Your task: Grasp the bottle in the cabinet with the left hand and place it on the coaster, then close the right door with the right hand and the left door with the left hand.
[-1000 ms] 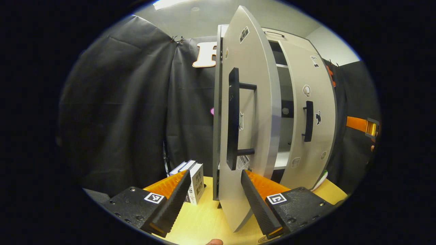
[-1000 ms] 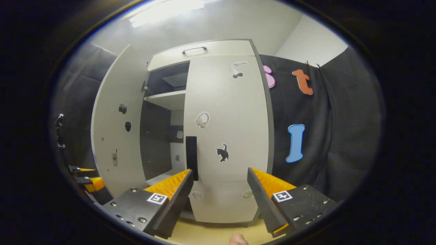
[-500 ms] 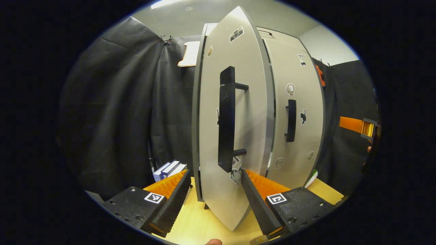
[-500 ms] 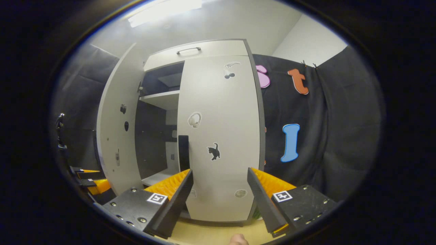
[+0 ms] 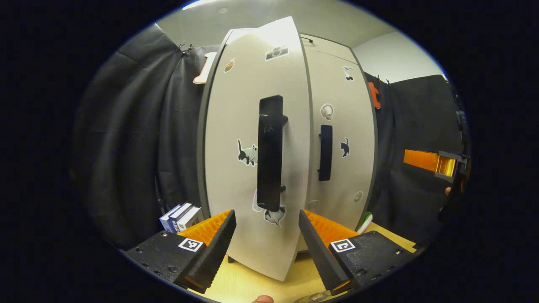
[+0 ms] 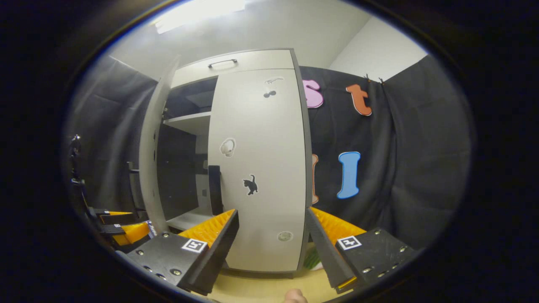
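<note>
left door is swinging further toward shut than a second ago, gap narrowing | right door is sitting closed | left gripper and right gripper are both gaping wide, holding nothing | bottle: position cannot be told; last step nearing completion

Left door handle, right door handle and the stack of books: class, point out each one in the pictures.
Left door handle (image 5: 269, 151), left gripper view: middle of the black bar.
Right door handle (image 5: 325, 152), left gripper view: middle of its bar.
Stack of books (image 5: 181, 216), left gripper view: top edges, beside the cabinet.
</note>
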